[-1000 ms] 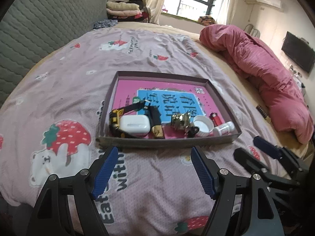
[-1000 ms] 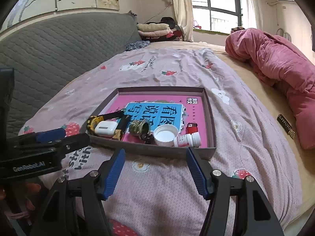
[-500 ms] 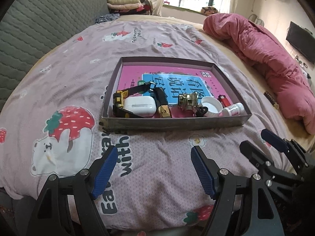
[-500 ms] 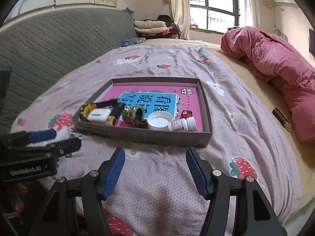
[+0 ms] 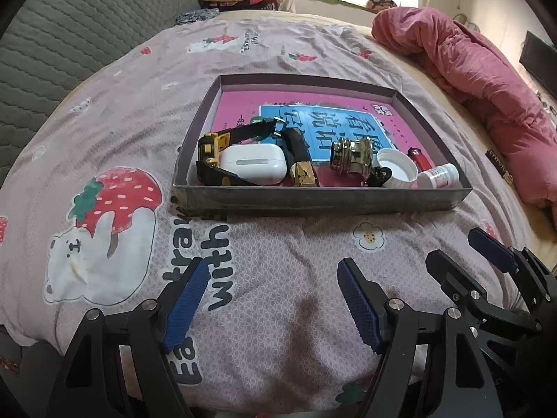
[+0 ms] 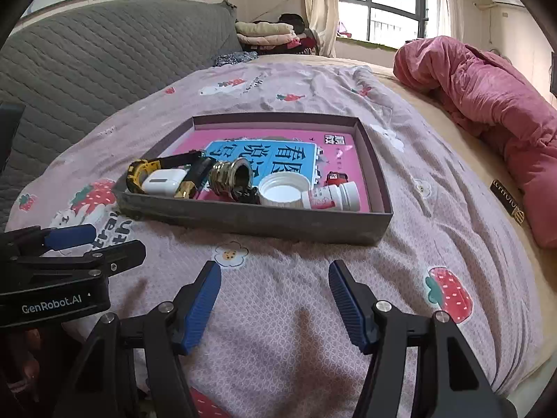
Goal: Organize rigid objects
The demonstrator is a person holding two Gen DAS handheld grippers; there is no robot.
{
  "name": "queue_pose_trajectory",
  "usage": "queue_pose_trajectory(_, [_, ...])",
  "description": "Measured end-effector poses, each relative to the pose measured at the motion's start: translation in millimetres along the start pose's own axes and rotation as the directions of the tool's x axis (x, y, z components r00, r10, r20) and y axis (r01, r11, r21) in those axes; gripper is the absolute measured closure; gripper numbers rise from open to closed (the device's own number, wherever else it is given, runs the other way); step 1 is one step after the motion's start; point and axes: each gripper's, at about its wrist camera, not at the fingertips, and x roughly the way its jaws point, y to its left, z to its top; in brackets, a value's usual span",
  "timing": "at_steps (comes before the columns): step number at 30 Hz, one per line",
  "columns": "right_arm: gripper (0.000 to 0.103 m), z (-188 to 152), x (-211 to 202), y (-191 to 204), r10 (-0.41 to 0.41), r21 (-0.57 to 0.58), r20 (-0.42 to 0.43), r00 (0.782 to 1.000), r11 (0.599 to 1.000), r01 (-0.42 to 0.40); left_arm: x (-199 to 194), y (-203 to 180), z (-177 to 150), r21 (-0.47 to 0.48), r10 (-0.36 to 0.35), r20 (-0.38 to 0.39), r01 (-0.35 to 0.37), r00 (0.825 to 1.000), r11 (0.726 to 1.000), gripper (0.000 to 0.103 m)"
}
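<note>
A shallow grey box [image 5: 320, 202] [image 6: 257, 221] with a pink and blue book inside lies on the bed. Along its near wall sit a white earbud case [image 5: 252, 164] [image 6: 163, 182], a yellow-and-black watch [image 5: 210, 153], a brass fitting [image 5: 351, 156] [image 6: 231, 176], a white lid [image 5: 397, 172] [image 6: 283, 191], a small white bottle [image 5: 439, 176] [image 6: 330, 196] and a red lighter [image 5: 417, 157]. My left gripper [image 5: 271, 271] hovers open over the sheet in front of the box. My right gripper [image 6: 275, 273] is open too, nothing between its fingers.
The bed carries a pink strawberry-print sheet [image 5: 104, 209]. A rolled pink quilt [image 5: 487, 80] lies to the right, a grey quilted headboard [image 6: 87, 69] to the left. Folded clothes [image 6: 268, 33] are stacked by the window. A dark label [image 6: 508, 205] lies right of the box.
Both grippers have sunk toward the sheet and tilted, so the box appears higher and larger in both views. Nothing was touched; both stayed open.
</note>
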Motion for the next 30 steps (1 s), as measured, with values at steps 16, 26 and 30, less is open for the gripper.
queue_pose_trajectory(16, [0.039,-0.8,1.1,-2.1,-0.005,0.008,-0.01,1.0,1.0,0.005,1.8,-3.2,-0.8,0.01,0.003,-0.01,-0.003,1.0,1.0,0.025])
queue_pose_trajectory(26, [0.039,0.2,2.0,-2.8,-0.008,0.013,-0.016,1.0,1.0,0.009,1.3,-2.2,-1.0,0.01,0.005,-0.012,-0.005,1.0,1.0,0.025])
queue_pose_trajectory(30, [0.039,-0.2,2.3,-3.3,-0.007,0.015,-0.018,1.0,1.0,0.007,1.5,-2.2,-1.6,0.01,0.011,-0.012,-0.011,1.0,1.0,0.025])
